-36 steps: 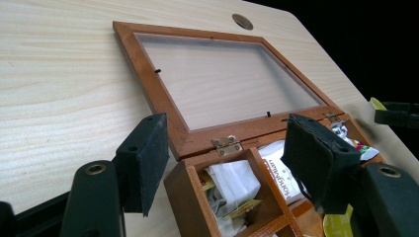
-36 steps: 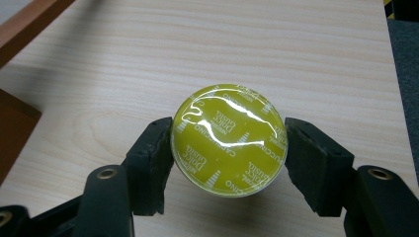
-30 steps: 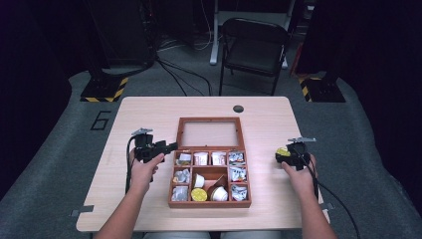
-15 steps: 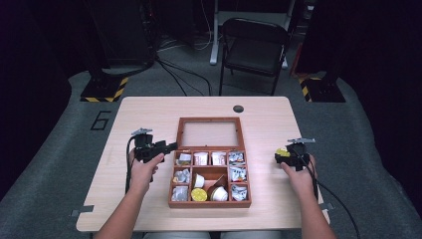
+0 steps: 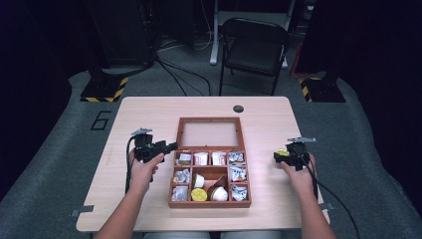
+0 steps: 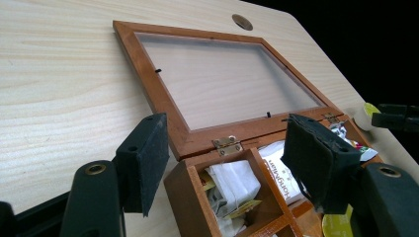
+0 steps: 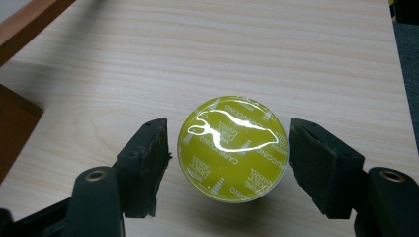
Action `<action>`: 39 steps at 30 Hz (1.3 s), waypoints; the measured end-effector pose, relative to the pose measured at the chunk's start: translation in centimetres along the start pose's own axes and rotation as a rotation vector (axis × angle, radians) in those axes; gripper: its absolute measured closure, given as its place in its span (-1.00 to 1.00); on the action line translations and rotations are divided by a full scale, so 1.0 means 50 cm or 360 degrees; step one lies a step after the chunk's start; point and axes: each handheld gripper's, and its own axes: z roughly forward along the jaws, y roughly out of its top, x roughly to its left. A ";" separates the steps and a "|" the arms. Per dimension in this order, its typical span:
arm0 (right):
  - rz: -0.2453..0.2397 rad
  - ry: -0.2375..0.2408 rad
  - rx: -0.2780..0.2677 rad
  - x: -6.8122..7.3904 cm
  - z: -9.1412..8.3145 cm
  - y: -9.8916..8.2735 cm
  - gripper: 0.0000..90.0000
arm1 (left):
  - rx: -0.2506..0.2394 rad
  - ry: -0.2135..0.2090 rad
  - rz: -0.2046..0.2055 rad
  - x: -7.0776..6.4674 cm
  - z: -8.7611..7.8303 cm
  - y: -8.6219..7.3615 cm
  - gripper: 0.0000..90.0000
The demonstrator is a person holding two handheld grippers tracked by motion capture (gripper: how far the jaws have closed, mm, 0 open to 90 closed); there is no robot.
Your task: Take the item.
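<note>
Yellow capsule (image 7: pixel 232 148) loose between opening right gripper (image 7: pixel 229 168), bare table (image 7: pixel 306 54) around.

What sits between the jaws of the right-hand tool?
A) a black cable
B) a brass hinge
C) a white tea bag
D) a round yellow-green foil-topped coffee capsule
D: the round yellow-green foil-topped coffee capsule stands on the pale wooden table between the right tool's jaws.

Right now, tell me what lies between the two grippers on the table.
In the high view, the open wooden box of tea bags and capsules sits between the left gripper and the right gripper, whose jaws flank a yellow capsule.
</note>
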 end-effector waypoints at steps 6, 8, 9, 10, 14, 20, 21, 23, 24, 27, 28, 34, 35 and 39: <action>-0.0008 0.0015 -0.0038 0.005 -0.012 0.009 -0.27 | 0.0000 0.0001 0.0003 0.000 0.001 0.000 -0.25; -0.0005 0.0013 -0.0051 0.005 -0.016 0.011 -0.27 | -0.0001 0.0000 0.0001 0.000 0.000 0.000 -0.25; -0.0001 0.0014 -0.0051 0.006 -0.017 0.012 -0.27 | 0.0002 0.0000 -0.0001 0.000 0.000 0.000 -0.25; 0.0004 0.0022 -0.0057 0.006 -0.020 0.013 -0.27 | 0.0000 -0.0001 -0.0003 0.000 -0.001 0.000 -0.25; 0.0022 0.0066 -0.0091 0.009 -0.030 0.020 -0.26 | -0.0002 -0.0001 -0.0007 0.001 -0.001 0.000 -0.25; -0.0008 0.0097 -0.0134 0.024 -0.046 0.032 -0.22 | 0.0004 -0.0014 -0.0004 0.001 -0.001 0.001 -0.25; -0.0007 0.0103 -0.0134 0.027 -0.047 0.033 -0.22 | 0.0007 -0.0014 -0.0002 0.000 -0.001 0.001 -0.25; -0.0016 0.0122 -0.0145 0.033 -0.050 0.036 -0.19 | 0.0011 -0.0012 0.0010 0.000 -0.001 0.002 -0.24; -0.0020 0.0129 -0.0154 0.036 -0.053 0.039 -0.19 | 0.0012 -0.0012 -0.0001 -0.001 -0.002 0.001 -0.24; -0.0027 0.0159 -0.0166 0.045 -0.059 0.044 -0.18 | 0.0013 -0.0006 0.0004 0.000 -0.002 0.002 -0.24; -0.0031 0.0164 -0.0170 0.047 -0.060 0.045 -0.18 | 0.0014 -0.0007 0.0005 0.000 -0.002 0.002 -0.24; -0.0058 0.0242 -0.0169 0.072 -0.075 0.055 -0.16 | 0.0031 -0.0008 0.0020 -0.001 -0.002 0.003 -0.23; -0.0073 0.0242 -0.0176 0.075 -0.077 0.056 -0.16 | 0.0029 -0.0011 0.0013 -0.002 -0.002 0.004 -0.23; -0.0110 0.0250 -0.0196 0.090 -0.091 0.061 -0.16 | 0.0030 -0.0020 0.0022 -0.006 -0.001 0.006 -0.22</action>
